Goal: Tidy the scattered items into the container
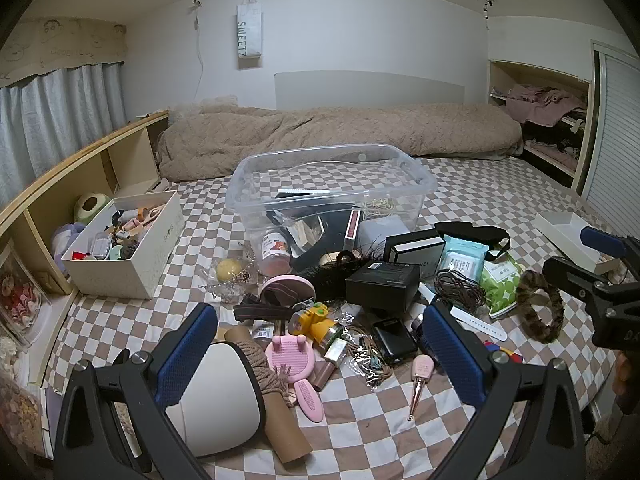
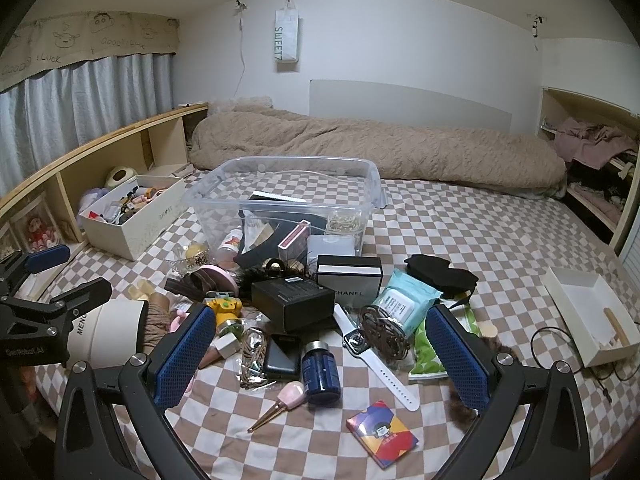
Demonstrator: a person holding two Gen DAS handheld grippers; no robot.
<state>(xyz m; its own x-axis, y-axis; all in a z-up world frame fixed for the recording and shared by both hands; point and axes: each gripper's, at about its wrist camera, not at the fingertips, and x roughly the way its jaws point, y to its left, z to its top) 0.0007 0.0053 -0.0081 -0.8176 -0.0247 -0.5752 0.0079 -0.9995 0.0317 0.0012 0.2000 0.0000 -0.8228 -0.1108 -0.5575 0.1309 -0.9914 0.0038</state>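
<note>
A clear plastic container point(image 1: 248, 196) point(image 2: 204, 204) stands mid-bed with a few items inside. In front of it lies a heap: a black box point(image 1: 380, 284) point(image 2: 292, 300), a wipes pack point(image 2: 400, 300), a white watch point(image 2: 376, 360), a blue bottle point(image 2: 320, 372), a pink brush point(image 1: 290, 350) and a white round object point(image 1: 220, 392). My left gripper point(image 1: 320, 356) point(image 2: 60, 276) hovers open over the heap's left side. To its right my right gripper point(image 2: 320, 360) point(image 1: 588, 256) hangs open above the bottle and watch. Nothing touches either pair of pads.
A white shoebox point(image 1: 128, 276) full of small things sits left, beside a wooden shelf point(image 1: 80, 168). A shallow white box point(image 2: 592, 312) and a black cable point(image 2: 560, 336) lie right. A rolled beige duvet point(image 1: 340, 132) runs along the far side. A colourful card pack point(image 2: 382, 434) lies nearest.
</note>
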